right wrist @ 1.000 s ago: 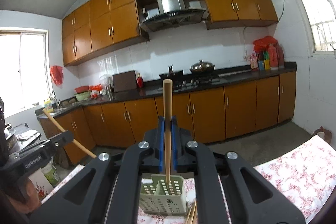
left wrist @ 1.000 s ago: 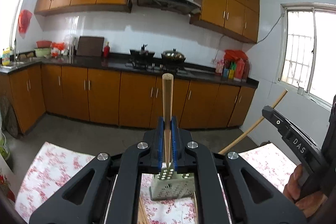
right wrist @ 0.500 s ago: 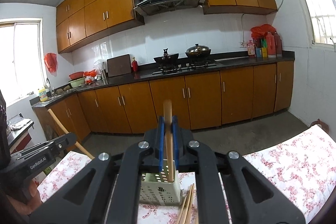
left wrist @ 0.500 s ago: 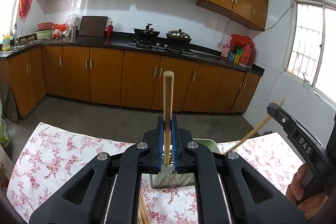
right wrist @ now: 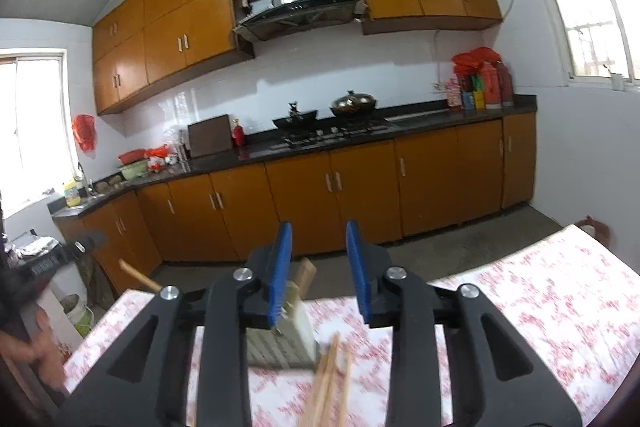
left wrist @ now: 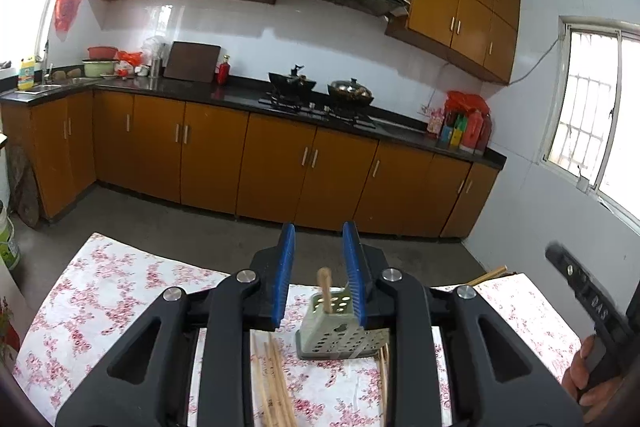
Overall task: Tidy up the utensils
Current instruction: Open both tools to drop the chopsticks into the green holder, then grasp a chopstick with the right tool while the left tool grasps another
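A pale green perforated holder (left wrist: pixel 340 331) (right wrist: pixel 296 331) stands on the floral-cloth table (left wrist: pixel 120 307) (right wrist: pixel 520 307). My left gripper (left wrist: pixel 319 273) is opening. A wooden chopstick (left wrist: pixel 325 287) stands free between its blue pads, its lower end in the holder. My right gripper (right wrist: pixel 318 267) is opening too. A tilted chopstick (right wrist: pixel 306 277) sits loose between its pads, over the holder. Loose chopsticks (left wrist: pixel 276 379) (right wrist: pixel 328 379) lie on the cloth in front of the holder. Each gripper shows blurred at the edge of the other's view, with a stick end (left wrist: pixel 492 273) (right wrist: pixel 138 277) beside it.
The table's far edge drops to a grey floor (left wrist: pixel 180 227). Beyond it are orange cabinets and a dark counter (left wrist: pixel 240 99) with pans. A person's hand (left wrist: pixel 584 379) grips the right tool. A bucket (right wrist: pixel 78 311) stands by the table's left end.
Both grippers were shut on upright chopsticks and have parted their jaws. Each chopstick has slid down toward the holder. Both grippers have sunk closer to the table.
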Demonstrator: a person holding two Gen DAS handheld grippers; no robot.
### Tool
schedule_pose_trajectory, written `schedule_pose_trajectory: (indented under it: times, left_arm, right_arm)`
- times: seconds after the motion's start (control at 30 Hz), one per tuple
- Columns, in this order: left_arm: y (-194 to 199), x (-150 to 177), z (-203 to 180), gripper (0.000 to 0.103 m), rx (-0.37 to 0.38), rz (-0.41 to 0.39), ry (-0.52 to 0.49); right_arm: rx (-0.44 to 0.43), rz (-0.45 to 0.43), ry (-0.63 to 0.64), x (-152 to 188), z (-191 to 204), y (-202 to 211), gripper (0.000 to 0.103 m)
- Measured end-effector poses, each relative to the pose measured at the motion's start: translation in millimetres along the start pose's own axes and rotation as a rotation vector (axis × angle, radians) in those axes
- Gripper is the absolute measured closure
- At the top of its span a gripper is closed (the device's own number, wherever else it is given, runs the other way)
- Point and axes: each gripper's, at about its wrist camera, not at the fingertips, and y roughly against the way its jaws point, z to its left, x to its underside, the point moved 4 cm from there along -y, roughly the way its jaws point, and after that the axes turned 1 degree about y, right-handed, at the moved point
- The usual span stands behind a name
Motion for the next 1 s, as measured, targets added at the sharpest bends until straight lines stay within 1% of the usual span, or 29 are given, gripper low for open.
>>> schedule_pose_trajectory:
  times: [0.07,0.1,0.17,0.23,0.27,0.37,0.47,0.57,0.67,0.73,0.77,0.83,0.87,0.9,0.97,1.0]
  left_arm:
    - [9.6,7.1,7.3,0.076,-0.018,-0.009,-0.001]
    - [12.3,10.9,10.3,0.075,-0.027,-0.009,-0.003]
    - [17.3,26.2,20.4,0.074,-0.056,0.008,-0.008]
    - [16.4,48.0,31.1,0.073,-0.091,0.051,-0.020]
    - [15.0,56.8,35.2,0.073,-0.105,0.070,-0.026]
    - [8.1,91.9,49.2,0.073,-0.143,0.151,-0.041]
    - [2.1,124.4,61.5,0.073,-0.152,0.234,-0.014]
    - [-2.3,152.6,70.2,0.073,-0.156,0.304,0.015]
    - [-2.1,172.3,75.3,0.072,-0.155,0.342,0.028]
    - [-2.8,180.2,74.7,0.069,-0.154,0.360,0.028]
    - [-3.1,184.2,73.6,0.066,-0.154,0.367,0.025]
    - [-5.2,190.3,70.4,0.065,-0.147,0.378,0.018]
    - [-6.4,192.3,69.0,0.065,-0.141,0.384,0.015]
    - [-7.9,193.8,67.3,0.065,-0.138,0.390,0.013]
    - [-10.8,196.4,64.0,0.065,-0.123,0.404,0.011]
    - [-12.1,198.2,62.3,0.065,-0.117,0.411,0.007]
  right_arm:
    - [0.026,0.034,0.004,16.2,-10.0,3.8,0.071]
    - [0.044,0.078,0.005,33.3,-17.3,3.7,0.071]
    - [0.050,0.149,-0.003,56.7,-26.0,-0.6,0.071]
    - [0.057,0.246,-0.006,92.8,-31.8,-9.4,0.071]
    - [0.059,0.310,-0.008,114.7,-34.0,-15.8,0.071]
    - [0.029,0.447,-0.022,158.7,-29.8,-30.0,0.071]
    - [-0.001,0.539,-0.010,189.8,-15.1,-42.3,0.071]
    - [-0.004,0.580,0.015,209.1,-5.0,-50.8,0.072]
    - [0.011,0.612,0.027,218.6,-3.2,-61.0,0.073]
    - [0.023,0.628,0.034,225.4,-4.8,-63.3,0.075]
    - [0.027,0.638,0.040,227.8,-6.2,-63.5,0.078]
    - [0.040,0.630,0.063,227.0,-6.9,-63.0,0.084]
    - [0.051,0.628,0.076,226.6,-8.3,-62.1,0.091]
    - [0.067,0.627,0.082,226.0,-11.0,-62.7,0.095]
    - [0.090,0.623,0.057,224.3,-19.3,-64.1,0.095]
    - [0.140,0.618,0.035,222.6,-29.0,-64.2,0.095]
